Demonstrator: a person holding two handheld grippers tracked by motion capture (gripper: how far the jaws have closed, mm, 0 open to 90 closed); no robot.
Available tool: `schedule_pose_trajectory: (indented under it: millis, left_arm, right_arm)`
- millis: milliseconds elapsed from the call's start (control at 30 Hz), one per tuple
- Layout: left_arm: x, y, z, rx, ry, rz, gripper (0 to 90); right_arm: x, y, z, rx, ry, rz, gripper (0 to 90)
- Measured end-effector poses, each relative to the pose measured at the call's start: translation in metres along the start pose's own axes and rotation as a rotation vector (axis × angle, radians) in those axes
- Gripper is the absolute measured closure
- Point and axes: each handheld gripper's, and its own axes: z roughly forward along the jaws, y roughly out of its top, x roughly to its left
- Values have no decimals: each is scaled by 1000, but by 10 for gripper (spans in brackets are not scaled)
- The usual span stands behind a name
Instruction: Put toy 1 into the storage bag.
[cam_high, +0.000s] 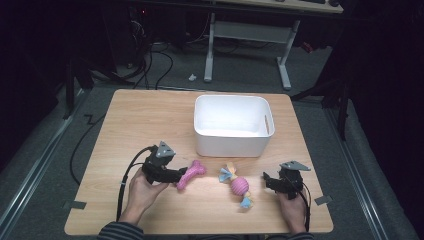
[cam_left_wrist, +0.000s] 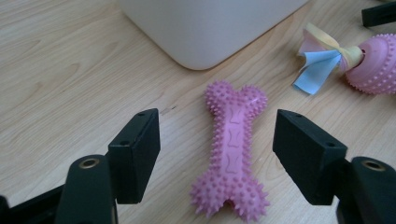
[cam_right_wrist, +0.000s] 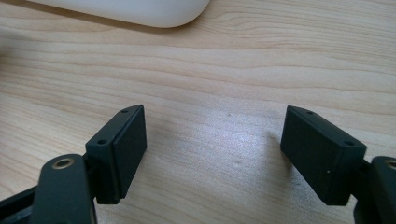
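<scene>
Fingers of the left gripper (cam_left_wrist: 217, 158) stand spread on either side of a pink spiky bone toy (cam_left_wrist: 232, 151) lying flat near the tabletop's (cam_high: 130, 120) front edge, not touching it. Right of it lies a pink ribboned ball toy (cam_high: 239, 186), behind both a white bin (cam_high: 232, 145), then the right gripper (cam_right_wrist: 212, 156), fingers released over bare wood.

bin (cam_high: 232, 126) behind bone (cam_high: 191, 174) (left) — ball toy (cam_high: 238, 186) right

no readable text, labels, brands, numbers or signs anywhere
</scene>
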Motion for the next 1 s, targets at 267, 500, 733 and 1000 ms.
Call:
schedule_pose_trajectory:
  millis: [267,500,733,1000]
  left_arm:
    - [-12,15,18,71,-12,54,339]
    - [-16,20,34,135,-26,70,355]
    - [-15,20,42,178,-10,63,369]
    - [-16,16,56,239,-3,65,395]
  right_arm:
    - [0,0,0,1,0,2,228]
    - [0,0,0,0,0,0,229]
    - [0,0,0,1,0,2,228]
    - [0,0,0,1,1,2,229]
